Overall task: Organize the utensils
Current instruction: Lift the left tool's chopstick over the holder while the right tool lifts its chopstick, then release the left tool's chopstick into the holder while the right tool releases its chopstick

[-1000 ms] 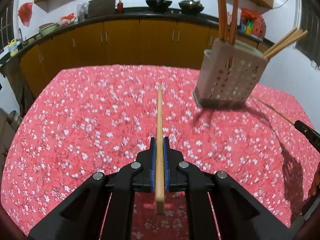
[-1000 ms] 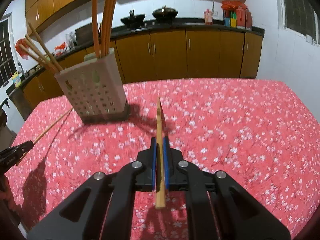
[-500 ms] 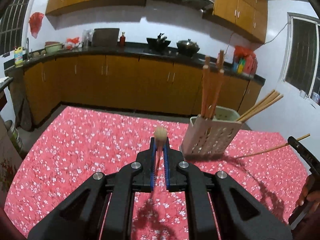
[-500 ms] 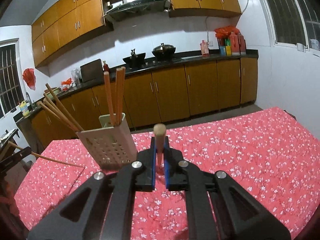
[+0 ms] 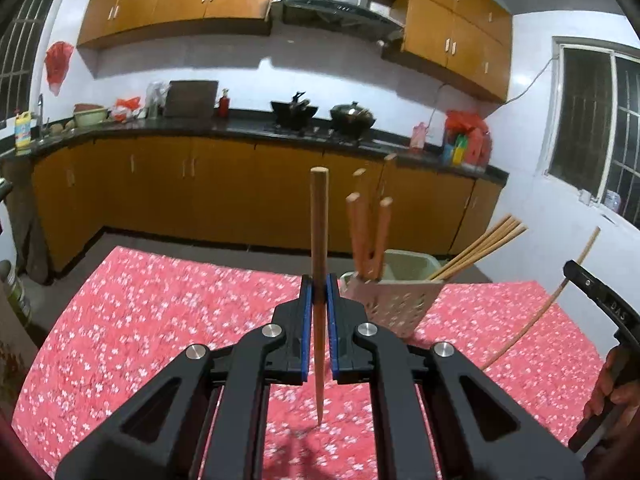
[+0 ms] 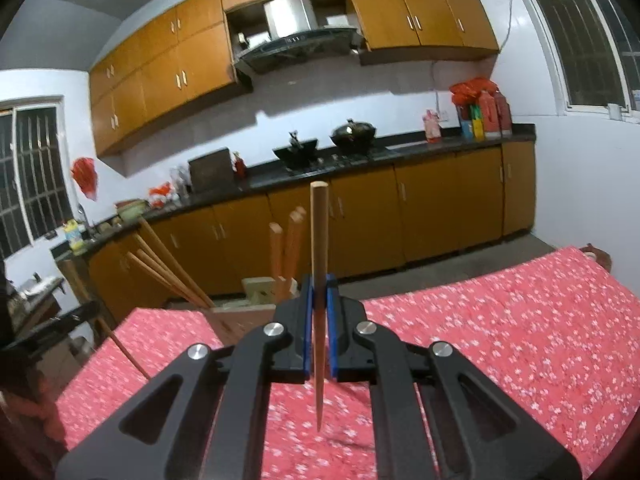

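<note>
Over a red floral table [image 5: 160, 320] in a kitchen, you clamped one upright chopstick [image 5: 319, 240] in the left gripper [image 5: 319, 296] and another chopstick [image 6: 319, 248] in the right gripper [image 6: 319, 300], tips down, likely for dropping into the holder [image 5: 400, 300].

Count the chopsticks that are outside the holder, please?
2. One chopstick is clamped upright in the left gripper, the other chopstick in the right gripper. More could lie out of view around the holder.
</note>
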Tool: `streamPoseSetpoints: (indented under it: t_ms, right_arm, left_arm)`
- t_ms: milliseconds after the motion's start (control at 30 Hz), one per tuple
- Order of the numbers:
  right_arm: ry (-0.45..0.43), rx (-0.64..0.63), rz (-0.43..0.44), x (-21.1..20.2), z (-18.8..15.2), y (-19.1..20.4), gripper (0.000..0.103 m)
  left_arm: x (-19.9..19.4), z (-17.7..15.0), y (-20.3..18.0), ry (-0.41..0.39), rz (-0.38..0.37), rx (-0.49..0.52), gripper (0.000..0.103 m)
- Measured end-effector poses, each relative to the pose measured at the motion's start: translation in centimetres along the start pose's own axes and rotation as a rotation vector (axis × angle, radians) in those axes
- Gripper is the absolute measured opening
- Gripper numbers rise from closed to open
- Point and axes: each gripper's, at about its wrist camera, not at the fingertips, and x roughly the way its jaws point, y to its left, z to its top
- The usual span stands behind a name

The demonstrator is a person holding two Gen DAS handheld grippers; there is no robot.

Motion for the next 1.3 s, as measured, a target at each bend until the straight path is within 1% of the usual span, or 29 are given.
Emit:
streamPoseSetpoints:
  t_ms: [133, 333, 400, 467, 600, 700, 800, 833, 967, 1033, 1067, 1133, 1167, 1200, 1233, 1300]
  right_arm:
    - [-0.054, -0.002, 0.041, -0.7, 1.8, 1.3, 0.008]
    - [-0.138, -0.011, 0.061, -0.1, 4.7, 3.3, 0.008]
    - [-0.174, -0.016, 0.068, 0.2, 5.6, 4.1, 0.008]
    - [-0.214, -0.029, 0.066, 0.8, 6.6, 4.7, 0.008]
    - [-0.250, -0.036, 0.058, 2.4, 8.0, 5.0, 0.008]
    - [-0.239, -0.025, 0.050, 4.3, 8.3, 4.8, 0.008]
    - [-0.209, -0.003, 0.046, 6.3, 8.0, 4.2, 0.008]
    - [-0.197, 0.003, 0.046, 6.9, 7.9, 3.9, 0.008]
    - [-0.161, 0.014, 0.043, 8.6, 7.1, 3.6, 0.008]
    - [-0.134, 0.010, 0.054, 9.3, 6.7, 3.7, 0.008]
    - [-0.108, 0.006, 0.064, 9.7, 6.4, 3.7, 0.010]
    - [-0.102, 0.011, 0.068, 9.5, 5.8, 3.8, 0.027]
    - [-0.111, 0.014, 0.068, 9.2, 5.8, 3.8, 0.043]
    - [-0.117, 0.012, 0.067, 8.9, 5.7, 3.8, 0.047]
    - [-0.118, 0.011, 0.068, 8.7, 5.7, 3.8, 0.047]
    - [-0.126, 0.013, 0.068, 7.9, 5.9, 3.6, 0.047]
  left_arm:
    - [-0.6, 1.2, -1.2, -0.038, -0.032, 0.008, 0.008]
    - [-0.1, 4.2, -3.1, -0.113, -0.050, 0.006, 0.008]
    - [0.1, 5.4, -3.8, -0.146, -0.054, 0.006, 0.008]
    - [0.3, 7.0, -4.7, -0.201, -0.051, 0.005, 0.008]
    - [1.6, 9.4, -5.7, -0.276, -0.035, -0.002, 0.008]
    - [3.1, 10.1, -5.9, -0.308, -0.014, -0.012, 0.008]
    - [4.7, 9.9, -6.0, -0.311, -0.004, -0.024, 0.008]
    - [5.6, 9.6, -6.0, -0.305, 0.000, -0.027, 0.008]
    - [7.1, 8.2, -5.7, -0.275, -0.001, -0.040, 0.008]
    - [8.0, 7.6, -5.5, -0.236, -0.007, -0.049, 0.008]
    - [8.1, 7.5, -5.4, -0.227, -0.008, -0.053, 0.008]
    - [8.0, 7.1, -4.9, -0.211, -0.011, -0.073, 0.009]
    - [7.9, 7.2, -4.7, -0.206, -0.013, -0.081, 0.009]
    - [7.8, 7.3, -4.5, -0.203, -0.015, -0.088, 0.014]
    - [7.3, 7.3, -4.1, -0.202, -0.016, -0.100, 0.025]
    - [6.7, 7.7, -3.8, -0.212, -0.013, -0.112, 0.041]
